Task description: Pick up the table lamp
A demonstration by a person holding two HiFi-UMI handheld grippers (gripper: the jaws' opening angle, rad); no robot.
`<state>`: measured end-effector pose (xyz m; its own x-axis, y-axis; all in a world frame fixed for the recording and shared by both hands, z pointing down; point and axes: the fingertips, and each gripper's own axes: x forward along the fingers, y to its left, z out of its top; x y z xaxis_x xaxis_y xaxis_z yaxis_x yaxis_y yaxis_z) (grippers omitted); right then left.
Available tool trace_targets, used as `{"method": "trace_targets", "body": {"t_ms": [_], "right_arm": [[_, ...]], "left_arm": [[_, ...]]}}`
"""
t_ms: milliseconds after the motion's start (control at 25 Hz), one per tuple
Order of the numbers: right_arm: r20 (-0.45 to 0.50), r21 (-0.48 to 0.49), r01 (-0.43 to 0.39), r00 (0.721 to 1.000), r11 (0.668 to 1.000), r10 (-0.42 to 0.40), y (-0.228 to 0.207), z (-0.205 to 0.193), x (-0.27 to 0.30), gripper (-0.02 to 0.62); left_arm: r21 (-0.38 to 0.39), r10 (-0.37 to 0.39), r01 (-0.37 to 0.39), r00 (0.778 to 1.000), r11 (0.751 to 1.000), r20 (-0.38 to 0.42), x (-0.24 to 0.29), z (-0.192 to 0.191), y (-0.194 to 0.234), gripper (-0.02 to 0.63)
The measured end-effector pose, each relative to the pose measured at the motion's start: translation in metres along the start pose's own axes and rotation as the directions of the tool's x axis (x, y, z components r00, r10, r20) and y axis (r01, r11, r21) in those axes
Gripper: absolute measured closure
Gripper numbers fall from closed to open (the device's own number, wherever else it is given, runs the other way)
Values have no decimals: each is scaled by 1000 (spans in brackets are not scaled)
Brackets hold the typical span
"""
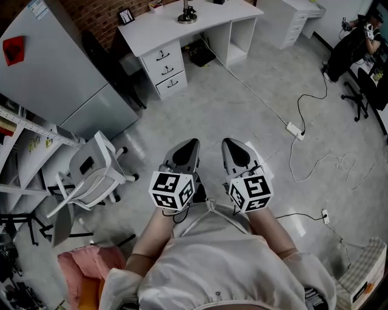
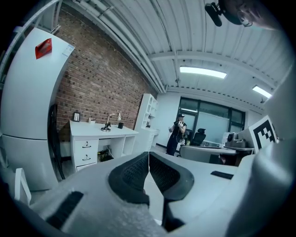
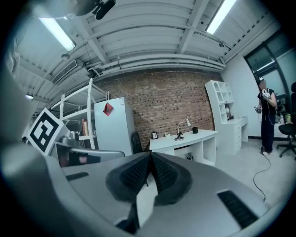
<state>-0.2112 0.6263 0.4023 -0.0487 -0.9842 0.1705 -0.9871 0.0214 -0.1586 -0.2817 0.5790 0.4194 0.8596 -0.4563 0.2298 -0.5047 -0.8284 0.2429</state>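
lamp [image 1: 187, 16] top off-pic, desk [image 1: 151, 33] rear too

Grippers: two, left gripper [image 1: 190, 145] and right gripper [image 1: 230, 145]. Table lamp [image 1: 187, 13]: one. White desk [image 1: 151, 30]: one. Fridge [image 1: 54, 72]: one. White chair [image 1: 94, 172]: one. Standing person [image 1: 357, 39], far side: one.

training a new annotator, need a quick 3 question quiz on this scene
1. True or false: the left hand-held gripper holds the table lamp.
2. The table lamp stands on: A) the white desk B) the floor C) the fridge
3. Fill in: the jaws of the right hand-held gripper are ____, with nothing between them.

Key: 1 false; 2 A; 3 shut
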Motion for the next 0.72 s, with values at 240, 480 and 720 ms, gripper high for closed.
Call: {"method": "trace_targets", "body": {"t_ms": [240,480,720], "right_arm": [[-60,13,40,997,999,-39,-26,-4,50,568],[-104,9,89,991,996,-88,-51,16,128,567],[-123,3,133,984,991,-132,-72,41,218,566]], "left_arm": [[10,-15,15,1000,1000,-3,42,13,39,586],[-26,-27,27,1000,999,-12,97,46,103,586],[-13,-51,50,999,999,-14,161,92,176,586]]}}
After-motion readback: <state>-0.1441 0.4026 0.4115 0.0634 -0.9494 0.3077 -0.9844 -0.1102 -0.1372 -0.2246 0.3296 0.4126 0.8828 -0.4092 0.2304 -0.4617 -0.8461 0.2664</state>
